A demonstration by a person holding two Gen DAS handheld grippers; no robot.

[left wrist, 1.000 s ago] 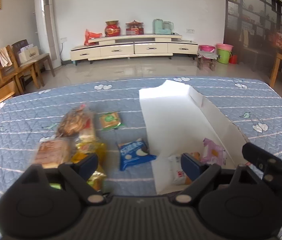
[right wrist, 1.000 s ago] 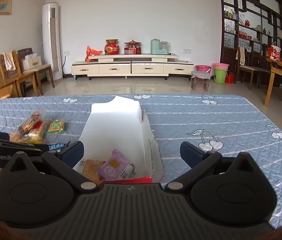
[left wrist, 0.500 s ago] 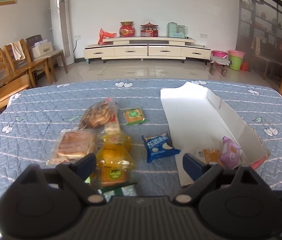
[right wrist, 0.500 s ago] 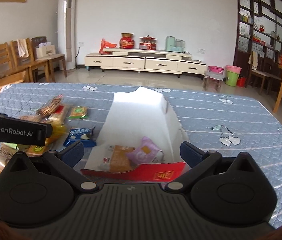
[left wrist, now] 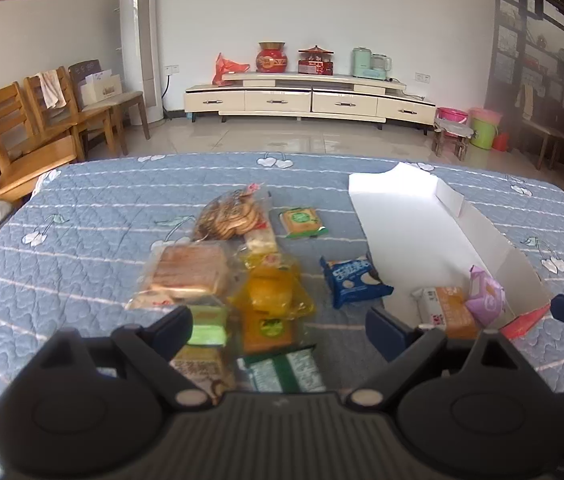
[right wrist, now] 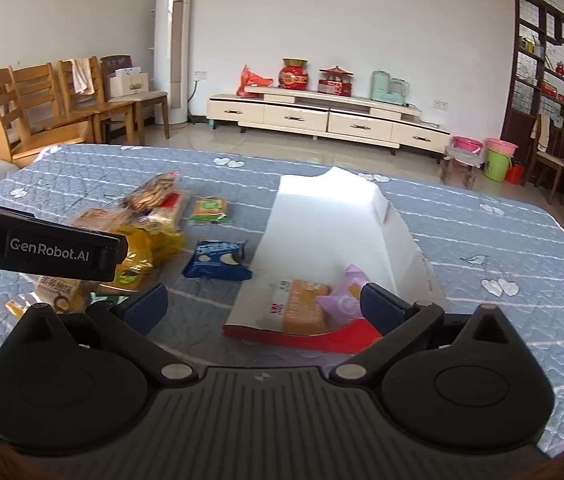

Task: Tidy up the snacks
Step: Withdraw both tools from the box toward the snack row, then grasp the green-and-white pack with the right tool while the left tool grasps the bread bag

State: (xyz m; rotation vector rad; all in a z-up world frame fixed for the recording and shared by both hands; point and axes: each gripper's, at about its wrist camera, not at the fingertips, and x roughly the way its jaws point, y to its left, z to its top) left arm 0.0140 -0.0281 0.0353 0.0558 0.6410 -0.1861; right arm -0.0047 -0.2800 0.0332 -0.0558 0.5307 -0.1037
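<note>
The left hand-held gripper (left wrist: 278, 330) has its two black jaws wide apart with nothing clamped; blue ribbed pads (left wrist: 386, 330) line the tips. The right hand-held gripper (right wrist: 262, 306) also stands apart and empty. The snacks (left wrist: 242, 276), in shiny crinkled plastic wrappers, lie in a loose pile at the lower middle of the left view, on a blue quilted cover (left wrist: 82, 240) with a stitched heart pattern. A flat blue packet (left wrist: 354, 282) lies just beside a long white cardboard box (left wrist: 410, 216) with a red front edge. Inside its near end rest an orange packet (right wrist: 302, 304) and a soft purple pouch (right wrist: 344, 294).
</note>
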